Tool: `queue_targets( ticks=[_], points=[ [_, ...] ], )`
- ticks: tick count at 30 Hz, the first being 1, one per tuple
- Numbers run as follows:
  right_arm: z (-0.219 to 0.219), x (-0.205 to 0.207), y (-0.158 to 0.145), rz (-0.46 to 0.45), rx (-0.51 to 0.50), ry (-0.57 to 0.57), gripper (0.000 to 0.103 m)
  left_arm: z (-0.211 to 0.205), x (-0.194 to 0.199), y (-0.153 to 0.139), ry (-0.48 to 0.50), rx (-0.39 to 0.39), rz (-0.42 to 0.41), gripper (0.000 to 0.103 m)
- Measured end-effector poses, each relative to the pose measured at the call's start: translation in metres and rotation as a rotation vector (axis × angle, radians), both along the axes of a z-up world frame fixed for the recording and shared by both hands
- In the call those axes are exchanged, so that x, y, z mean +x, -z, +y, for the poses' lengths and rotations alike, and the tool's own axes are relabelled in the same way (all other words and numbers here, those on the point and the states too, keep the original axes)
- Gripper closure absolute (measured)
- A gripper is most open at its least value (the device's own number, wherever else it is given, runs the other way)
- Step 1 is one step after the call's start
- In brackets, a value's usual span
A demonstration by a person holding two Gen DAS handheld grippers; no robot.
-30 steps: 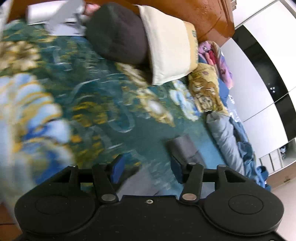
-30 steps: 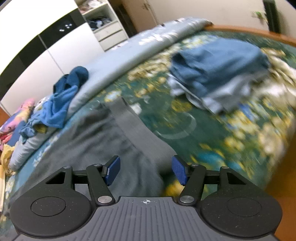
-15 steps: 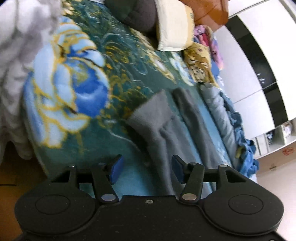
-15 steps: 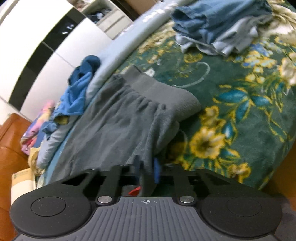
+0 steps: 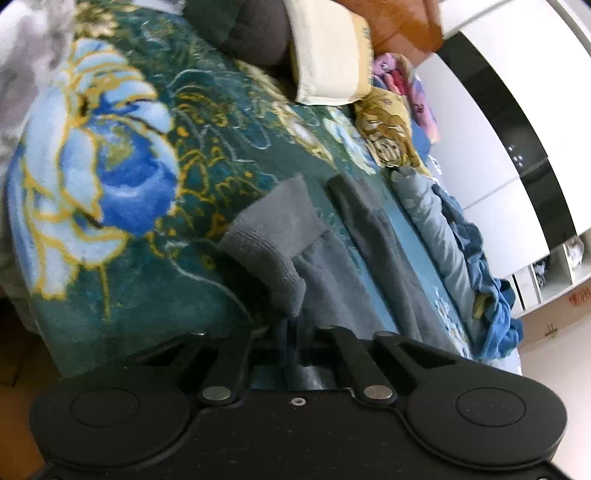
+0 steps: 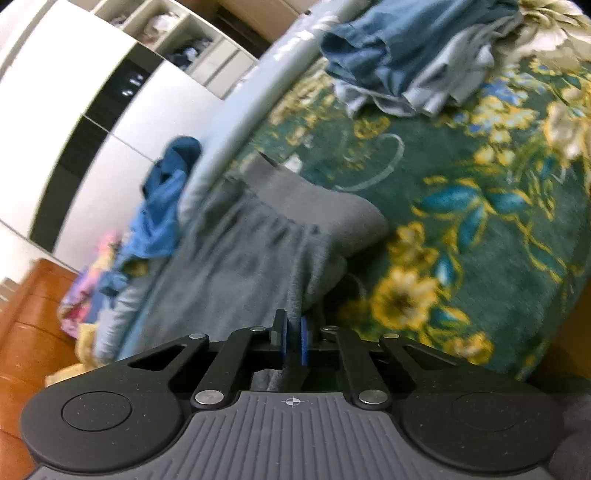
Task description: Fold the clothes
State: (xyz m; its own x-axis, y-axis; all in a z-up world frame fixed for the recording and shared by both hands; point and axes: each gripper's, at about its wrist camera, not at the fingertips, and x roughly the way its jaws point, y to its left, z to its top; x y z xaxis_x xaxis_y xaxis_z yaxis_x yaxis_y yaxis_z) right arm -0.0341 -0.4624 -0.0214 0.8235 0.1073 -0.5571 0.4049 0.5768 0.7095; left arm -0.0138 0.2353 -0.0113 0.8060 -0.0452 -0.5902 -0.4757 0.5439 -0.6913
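Note:
Grey sweatpants lie on a green floral blanket on the bed. In the left wrist view two ribbed leg cuffs point away from me. My left gripper is shut on the near edge of the closer leg, just behind its cuff. In the right wrist view the sweatpants show their elastic waistband. My right gripper is shut on the fabric close to the waistband corner. The blanket spreads to the right of it.
Pillows and a wooden headboard lie beyond the cuffs. A heap of blue clothes lies along the far bed edge. A pile of blue and grey garments sits past the waistband. White wardrobes stand behind.
My left gripper swung to the leg cuffs and shut on the near leg. My right gripper closed on the fabric near the waistband and stays shut on it.

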Motion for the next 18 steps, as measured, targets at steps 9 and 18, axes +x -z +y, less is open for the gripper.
queue_targets(
  ticks=[9,18],
  points=[
    [-0.011,0.028,-0.038,-0.113,0.006,-0.010,0.099,0.006,0.026,-0.039,0.000,-0.069,-0.174,0.103],
    [-0.012,0.120,-0.067,-0.118,-0.073,-0.041,0.099,0.002,0.134,-0.071,0.041,-0.040,-0.132,0.103]
  ],
)
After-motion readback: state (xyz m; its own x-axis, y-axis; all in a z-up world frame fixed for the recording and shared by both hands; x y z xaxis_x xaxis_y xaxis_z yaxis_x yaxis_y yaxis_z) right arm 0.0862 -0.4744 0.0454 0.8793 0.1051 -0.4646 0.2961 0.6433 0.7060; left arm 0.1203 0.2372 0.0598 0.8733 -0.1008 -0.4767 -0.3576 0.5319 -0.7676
